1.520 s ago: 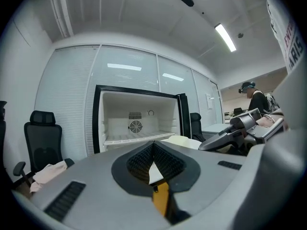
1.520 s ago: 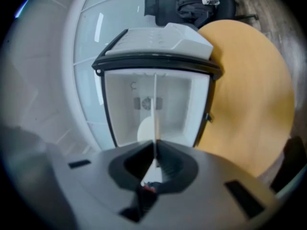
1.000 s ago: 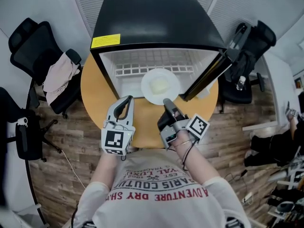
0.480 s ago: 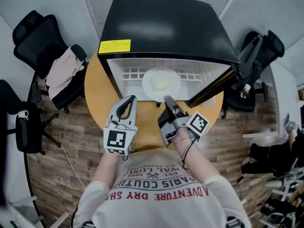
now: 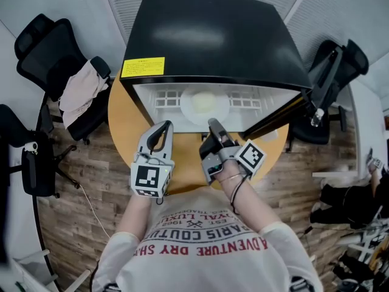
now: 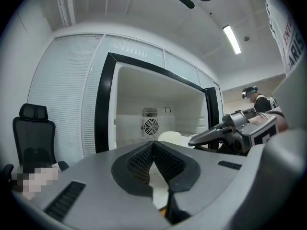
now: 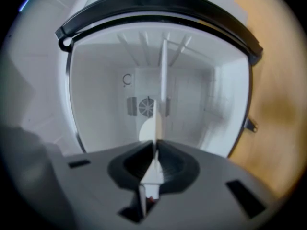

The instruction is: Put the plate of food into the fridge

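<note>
A white plate (image 5: pixel 193 109) with pale yellow food (image 5: pixel 205 104) sits inside the open black fridge (image 5: pixel 213 35), on its white floor. My right gripper (image 5: pixel 214 125) reaches to the fridge mouth. The plate's near rim (image 7: pixel 162 80) shows edge-on between its pads, and the jaws are opening. My left gripper (image 5: pixel 163 128) hovers over the round wooden table (image 5: pixel 121 117) in front of the fridge, shut and holding nothing. From the left gripper view the plate (image 6: pixel 170 137) lies low in the fridge beside the right gripper (image 6: pixel 211 134).
The fridge door (image 5: pixel 304 99) swings open to the right. A black office chair with clothes draped on it (image 5: pixel 76 90) stands at the left, and another black chair (image 5: pixel 334 59) at the right. A fan grille (image 7: pixel 145 107) marks the fridge's back wall.
The right gripper has pushed the plate deeper, from the fridge's front edge to well inside. The left gripper has stayed in place over the table.
</note>
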A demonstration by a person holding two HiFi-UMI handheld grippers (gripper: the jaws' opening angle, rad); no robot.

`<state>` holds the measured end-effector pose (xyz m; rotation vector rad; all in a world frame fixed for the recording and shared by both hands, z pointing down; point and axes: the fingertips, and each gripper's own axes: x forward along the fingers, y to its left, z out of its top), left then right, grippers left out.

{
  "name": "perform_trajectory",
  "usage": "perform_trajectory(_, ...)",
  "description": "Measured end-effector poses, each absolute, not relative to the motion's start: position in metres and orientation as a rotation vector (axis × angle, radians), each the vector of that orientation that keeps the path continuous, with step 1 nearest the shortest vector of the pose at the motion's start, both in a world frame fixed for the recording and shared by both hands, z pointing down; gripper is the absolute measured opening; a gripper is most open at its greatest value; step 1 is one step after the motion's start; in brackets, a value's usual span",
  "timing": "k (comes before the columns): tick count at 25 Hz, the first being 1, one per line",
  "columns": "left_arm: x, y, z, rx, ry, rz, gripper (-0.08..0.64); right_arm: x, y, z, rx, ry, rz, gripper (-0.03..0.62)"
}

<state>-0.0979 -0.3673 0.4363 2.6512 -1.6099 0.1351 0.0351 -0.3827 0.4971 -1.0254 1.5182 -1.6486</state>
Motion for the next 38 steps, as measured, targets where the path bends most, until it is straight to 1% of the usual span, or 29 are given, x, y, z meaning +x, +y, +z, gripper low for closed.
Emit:
perform_trajectory(12,-0.099,-0.379,0.446,2.632,-1.586,0.132,0.034,0.032,-0.409,0.501,-1.009,1.504,-1.622,0.054)
perform_trajectory(14,-0.098,-0.38,0.446,2.632,-1.578,0.128,0.033,0.032,-0.411,0.504,-1.029,1.509,-1.624,0.08)
perform_trajectory(17,-0.097,-0.381,0.444,2.63,-1.571,0.116,0.034,0.032,-0.415,0.51,-1.046,1.501,-1.64,0.149)
perform_trajectory(19,-0.096,-0.382,0.444,2.621,-1.568,0.11,0.034,0.033,-0.417,0.513,-1.062,1.503,-1.646,0.177)
perform_trajectory(21,-0.095,-0.382,0.445,2.627,-1.57,0.117,0.034,0.033,-0.421,0.516,-1.088,1.511,-1.648,0.186)
perform_trajectory(38,-0.096,-0.377,0.443,2.623,-1.593,0.129,0.034,0.032,-0.417,0.503,-1.039,1.496,-1.646,0.187)
